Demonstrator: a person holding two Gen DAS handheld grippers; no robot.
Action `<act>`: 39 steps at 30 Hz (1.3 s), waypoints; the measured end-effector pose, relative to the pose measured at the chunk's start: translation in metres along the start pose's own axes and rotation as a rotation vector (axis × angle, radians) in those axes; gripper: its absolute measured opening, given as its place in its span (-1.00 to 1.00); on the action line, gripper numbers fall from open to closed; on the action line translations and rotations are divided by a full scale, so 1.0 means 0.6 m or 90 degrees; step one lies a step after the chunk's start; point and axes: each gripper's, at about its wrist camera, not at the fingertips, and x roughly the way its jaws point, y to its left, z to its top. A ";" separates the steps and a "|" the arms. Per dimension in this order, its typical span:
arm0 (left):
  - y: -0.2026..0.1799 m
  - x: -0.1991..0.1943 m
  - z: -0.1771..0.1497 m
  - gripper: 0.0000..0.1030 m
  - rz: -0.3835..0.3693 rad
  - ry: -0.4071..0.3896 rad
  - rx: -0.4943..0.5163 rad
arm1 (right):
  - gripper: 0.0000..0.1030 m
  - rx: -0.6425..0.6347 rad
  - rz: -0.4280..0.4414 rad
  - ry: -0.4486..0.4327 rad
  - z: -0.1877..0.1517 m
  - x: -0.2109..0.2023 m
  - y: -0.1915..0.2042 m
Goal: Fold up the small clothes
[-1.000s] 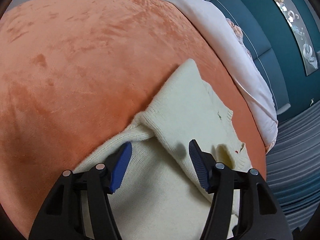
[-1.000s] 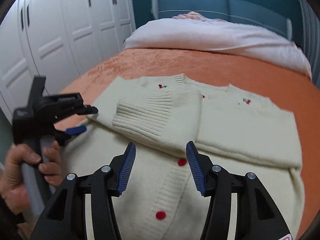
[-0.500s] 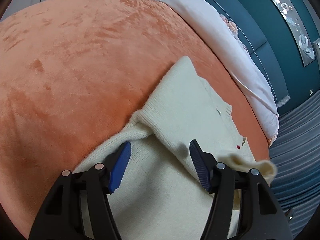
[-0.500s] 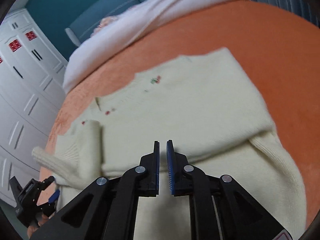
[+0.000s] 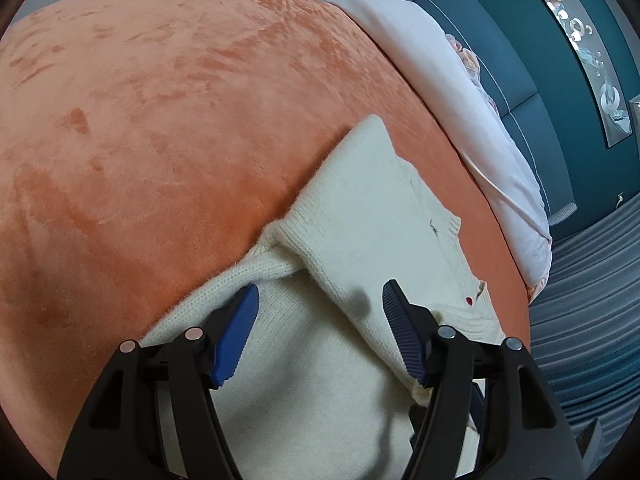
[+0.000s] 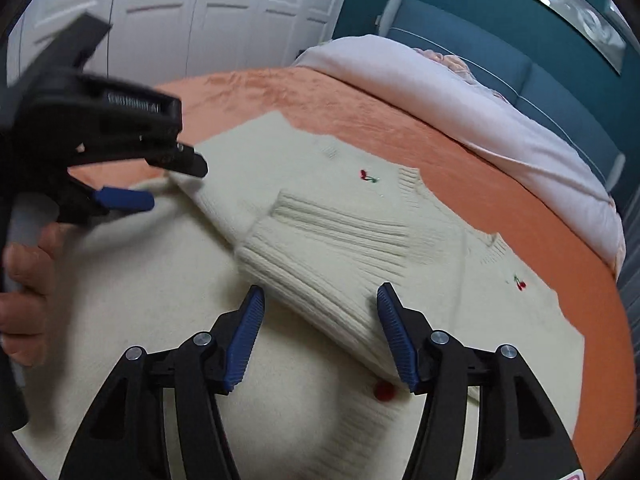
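- Cardigan [image 6: 304, 320] – cream knit with red buttons and small cherry motifs – lies spread on the orange bedspread [image 5: 160, 120], one ribbed sleeve folded across its front
- Right gripper [image 6: 320, 332] has just been opening; its blue pads stand apart on either side of the folded sleeve's cuff, not pressing it
- Left gripper [image 5: 320, 328] hangs over the knit near its edge, jaws wide, nothing held
- Hand [image 6: 24, 280] grips the left tool's handle
- Pale pink duvet [image 5: 460, 100] is bunched at the bed's far side

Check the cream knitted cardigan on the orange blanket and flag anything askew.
The cream knitted cardigan has its ribbed sleeve cuff folded slantwise across the front, not square to the edges. Nothing looks damaged or spilled on the orange velvety blanket.
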 end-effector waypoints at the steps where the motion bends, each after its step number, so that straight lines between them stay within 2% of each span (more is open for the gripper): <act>1: 0.001 0.000 0.000 0.20 -0.002 0.002 0.001 | -0.74 0.041 0.010 0.000 0.004 0.000 -0.022; 3: 0.004 0.000 0.003 0.20 -0.008 0.006 0.001 | -0.79 0.213 0.050 -0.048 -0.005 -0.031 -0.112; 4: 0.006 0.000 0.004 0.20 -0.012 0.008 -0.001 | -0.79 0.323 0.047 -0.074 -0.024 -0.052 -0.171; 7: 0.007 0.000 0.003 0.20 -0.015 0.008 0.002 | -0.76 0.625 0.034 -0.101 -0.146 -0.084 -0.326; 8: 0.005 -0.001 0.001 0.20 -0.013 0.005 0.005 | -0.73 0.690 0.044 -0.086 -0.187 -0.077 -0.356; 9: 0.003 -0.001 -0.001 0.21 -0.012 0.003 0.006 | -0.69 0.690 0.044 -0.086 -0.187 -0.077 -0.356; 10: 0.000 -0.001 -0.003 0.22 -0.011 0.001 0.005 | -0.65 0.730 0.056 -0.054 -0.221 -0.062 -0.376; 11: -0.002 -0.002 -0.005 0.23 -0.010 -0.001 -0.002 | -0.61 0.743 0.065 -0.020 -0.242 -0.047 -0.383; 12: -0.003 -0.004 -0.006 0.28 -0.012 -0.004 -0.013 | -0.61 0.747 0.090 -0.007 -0.256 -0.035 -0.383; 14: -0.004 -0.005 -0.006 0.33 -0.015 -0.006 -0.040 | -0.37 0.740 0.099 -0.040 -0.259 -0.045 -0.378; 15: -0.004 -0.005 -0.006 0.36 -0.016 -0.007 -0.058 | -0.10 0.737 0.109 -0.049 -0.255 -0.049 -0.376; 16: -0.003 -0.005 -0.004 0.37 -0.015 -0.008 -0.076 | 0.06 0.737 0.118 -0.056 -0.251 -0.049 -0.373; 18: -0.004 -0.002 0.000 0.37 -0.017 -0.005 -0.101 | 0.08 0.735 0.114 -0.054 -0.242 -0.047 -0.369; 20: -0.005 0.003 0.005 0.32 -0.021 -0.001 -0.122 | -0.10 0.735 0.105 -0.038 -0.238 -0.033 -0.372; 21: -0.006 0.006 0.008 0.02 -0.029 0.002 -0.129 | -0.55 0.734 0.103 -0.025 -0.233 -0.022 -0.376; 22: -0.009 0.009 0.012 -0.39 -0.043 0.007 -0.135 | -0.75 0.730 0.103 -0.006 -0.224 -0.015 -0.378; 23: -0.011 0.008 0.017 -0.51 -0.050 0.006 -0.141 | -0.75 0.724 0.112 -0.003 -0.211 -0.015 -0.380; 25: -0.016 -0.011 0.025 -0.65 -0.078 -0.027 -0.145 | -0.78 0.684 0.133 -0.098 -0.171 -0.064 -0.381; 27: -0.017 -0.027 0.027 -0.68 -0.105 -0.058 -0.132 | -0.79 0.637 0.145 -0.194 -0.133 -0.124 -0.380; 29: -0.007 -0.020 0.018 -0.68 -0.094 -0.069 -0.115 | -0.81 0.619 0.139 -0.249 -0.132 -0.149 -0.383; 30: 0.000 -0.004 0.011 -0.68 -0.069 -0.058 -0.108 | -0.81 0.614 0.121 -0.230 -0.141 -0.132 -0.383; 31: 0.010 0.014 0.005 -0.68 -0.040 -0.041 -0.105 | -0.80 0.616 0.102 -0.158 -0.156 -0.086 -0.384; 32: 0.025 0.031 -0.003 -0.70 -0.027 -0.027 -0.111 | -0.80 0.630 0.090 -0.057 -0.179 -0.027 -0.384; 33: 0.032 0.029 -0.009 -0.70 -0.049 -0.045 -0.107 | -0.81 0.645 0.086 0.024 -0.201 0.021 -0.382; 34: 0.028 0.024 -0.009 -0.70 -0.050 -0.049 -0.087 | -0.81 0.655 0.098 0.010 -0.212 0.028 -0.381; 37: 0.019 0.022 -0.012 -0.69 -0.040 -0.050 -0.057 | -0.75 0.636 0.086 -0.050 -0.191 -0.011 -0.387; 38: 0.019 0.022 -0.012 -0.69 -0.041 -0.048 -0.053 | -0.72 0.621 0.069 -0.045 -0.186 -0.016 -0.386; 39: 0.018 0.020 -0.011 -0.68 -0.040 -0.044 -0.048 | -0.60 0.604 0.046 -0.031 -0.185 -0.018 -0.383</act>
